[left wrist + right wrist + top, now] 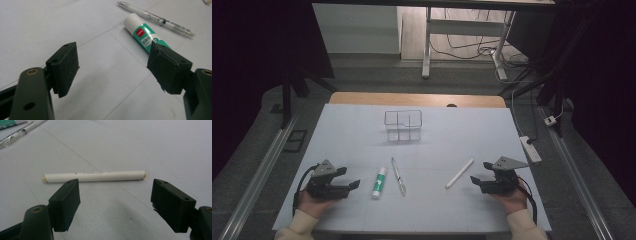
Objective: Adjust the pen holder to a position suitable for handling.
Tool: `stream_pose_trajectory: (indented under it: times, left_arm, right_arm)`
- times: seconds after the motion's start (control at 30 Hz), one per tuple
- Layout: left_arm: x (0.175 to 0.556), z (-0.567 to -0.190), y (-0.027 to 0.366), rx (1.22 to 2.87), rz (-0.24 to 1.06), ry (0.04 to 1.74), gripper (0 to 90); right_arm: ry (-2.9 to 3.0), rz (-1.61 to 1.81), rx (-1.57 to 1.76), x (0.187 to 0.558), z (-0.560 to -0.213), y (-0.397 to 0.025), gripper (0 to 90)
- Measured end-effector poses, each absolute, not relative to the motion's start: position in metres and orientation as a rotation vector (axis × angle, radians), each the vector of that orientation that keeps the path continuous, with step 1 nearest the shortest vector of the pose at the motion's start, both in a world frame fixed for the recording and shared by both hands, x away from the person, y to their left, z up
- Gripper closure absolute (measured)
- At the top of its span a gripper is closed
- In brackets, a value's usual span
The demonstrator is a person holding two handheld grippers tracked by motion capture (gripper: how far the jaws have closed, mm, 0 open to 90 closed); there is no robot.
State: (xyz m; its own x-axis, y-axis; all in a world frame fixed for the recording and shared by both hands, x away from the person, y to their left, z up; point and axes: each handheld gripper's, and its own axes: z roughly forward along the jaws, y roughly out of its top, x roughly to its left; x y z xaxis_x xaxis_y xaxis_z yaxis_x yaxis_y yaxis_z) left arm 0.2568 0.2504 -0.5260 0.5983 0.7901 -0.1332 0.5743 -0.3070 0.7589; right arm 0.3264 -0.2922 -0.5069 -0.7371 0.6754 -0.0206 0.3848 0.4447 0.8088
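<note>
A green and white glue stick (379, 182) (143, 33) lies on the white sheet, just right of my left gripper (348, 179) (113, 68), which rests open on the table with nothing between its jaws. A clear pen (398, 176) (157, 18) lies right beside the glue stick. Farther right a white marker (459, 173) (93, 176) lies slanted, a little ahead of my right gripper (479, 172) (115, 203), also open and empty. A clear plastic organiser box (403, 125) with compartments stands at the middle back.
The white sheet (362, 140) covers a wooden table (362, 97). A power strip (530, 148) with a cable lies off the right edge. Metal rails (262, 170) run along both sides on the floor.
</note>
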Motion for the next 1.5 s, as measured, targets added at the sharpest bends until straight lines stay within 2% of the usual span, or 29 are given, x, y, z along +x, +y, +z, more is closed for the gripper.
stream_pose_trajectory:
  times: [0.93,1.5]
  left_arm:
    - [0.261,-0.524,0.252,2.005,0.346,1.092,25.3]
    - [0.289,-0.509,0.244,2.024,0.354,1.093,27.9]
  right_arm:
    - [2.370,1.180,0.900,0.325,-0.507,-0.291,23.3]
    - [2.374,1.196,0.891,0.325,-0.506,-0.288,23.5]
